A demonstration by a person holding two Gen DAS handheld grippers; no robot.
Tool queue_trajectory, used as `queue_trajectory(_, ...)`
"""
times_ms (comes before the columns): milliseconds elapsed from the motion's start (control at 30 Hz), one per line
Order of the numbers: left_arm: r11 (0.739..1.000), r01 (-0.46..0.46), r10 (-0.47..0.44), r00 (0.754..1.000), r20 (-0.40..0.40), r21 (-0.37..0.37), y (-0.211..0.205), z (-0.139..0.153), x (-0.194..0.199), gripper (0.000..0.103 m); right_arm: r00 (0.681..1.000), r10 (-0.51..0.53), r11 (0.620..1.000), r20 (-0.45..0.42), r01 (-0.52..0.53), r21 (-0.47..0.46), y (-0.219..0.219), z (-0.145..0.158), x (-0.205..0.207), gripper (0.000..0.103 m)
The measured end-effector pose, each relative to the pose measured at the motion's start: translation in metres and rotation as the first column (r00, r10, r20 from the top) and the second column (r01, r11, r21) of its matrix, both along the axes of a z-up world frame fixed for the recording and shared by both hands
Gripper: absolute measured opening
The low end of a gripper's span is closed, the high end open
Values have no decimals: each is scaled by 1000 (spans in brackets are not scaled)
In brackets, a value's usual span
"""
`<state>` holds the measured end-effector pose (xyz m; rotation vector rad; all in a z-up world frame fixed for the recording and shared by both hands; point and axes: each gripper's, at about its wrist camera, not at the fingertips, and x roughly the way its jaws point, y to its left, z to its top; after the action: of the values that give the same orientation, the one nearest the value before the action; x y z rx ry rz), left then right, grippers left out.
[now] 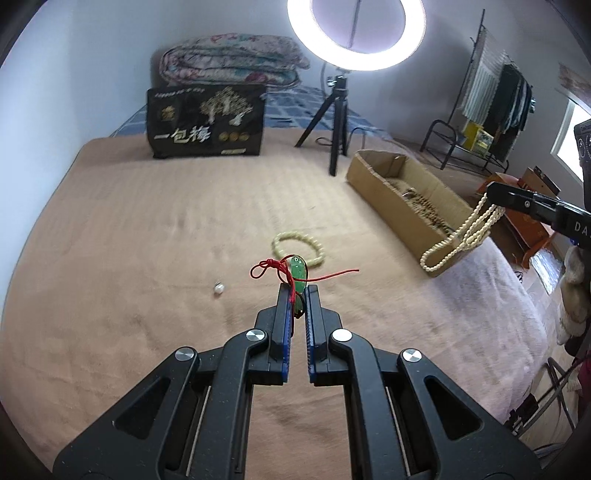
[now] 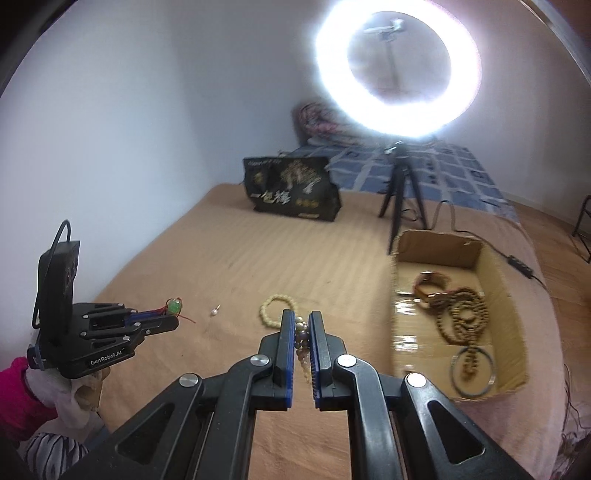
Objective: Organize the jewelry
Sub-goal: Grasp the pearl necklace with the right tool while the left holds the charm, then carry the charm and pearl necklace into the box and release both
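Jewelry is split btw both grippers, the bed and a box. Left gripper [image 1: 298, 291] has its fingers [image 1: 284, 314] closed on a green pendant [image 1: 297, 273] w/ red cord [image 1: 271, 267]; pendant sticks up past the fingertips, cord loops off to the left and a loose end trails right. Right gripper [image 2: 302, 325] has fingers [image 2: 287, 339] closed on a cream bead necklace [image 1: 465, 232]; in left wrist view its strands hang in loops below the fingertips, in front of the cardboard box [image 1: 384, 184], clear of the blanket. In right wrist view only a few beads show btw the pads.

Still lying on the tan blanket [image 1: 129, 221]: a cream bead bracelet [image 1: 280, 242], just beyond the pendant, and a small pearl-like bead [image 1: 218, 288] off to its left, well apart from the box.

Box sits at the right of the bed, open top. Inside: a brown bead strand [image 2: 465, 314], a watch [image 2: 430, 282] and a metal bangle [image 2: 471, 374] near the front wall.

Behind: black printed bag [image 1: 207, 120], ring light [image 1: 356, 35] on tripod [image 1: 332, 122], folded quilt [image 1: 229, 61].
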<state>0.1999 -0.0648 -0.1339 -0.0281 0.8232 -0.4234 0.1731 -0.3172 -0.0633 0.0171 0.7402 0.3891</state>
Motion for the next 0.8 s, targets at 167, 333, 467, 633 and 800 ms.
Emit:
queue_trajectory(167,999,33,-33,999,14,-14,-19,11,6,5,999,-48,999,22,48,1,-28,13,-6,5)
queue_trajectory(333,997,72,-71,997,26,-28,-42,21,14,5,994,-106,994,41,106,13,-59,22,-6,5)
queue_trajectory(467,994,108,-107,994,37,-35,-64,28,20,5,988,-145,989,57,144,23,-80,27,-5,5)
queue_trajectory(633,987,156,-154,987,42,-34,-96,33,29,5,981,-184,983,62,183,30,-100,24,2,5)
queue_trajectory(800,979,205,-204,978,43,-16,-126,34,36,5,976,-212,977,52,211,19,-114,16,11,5)
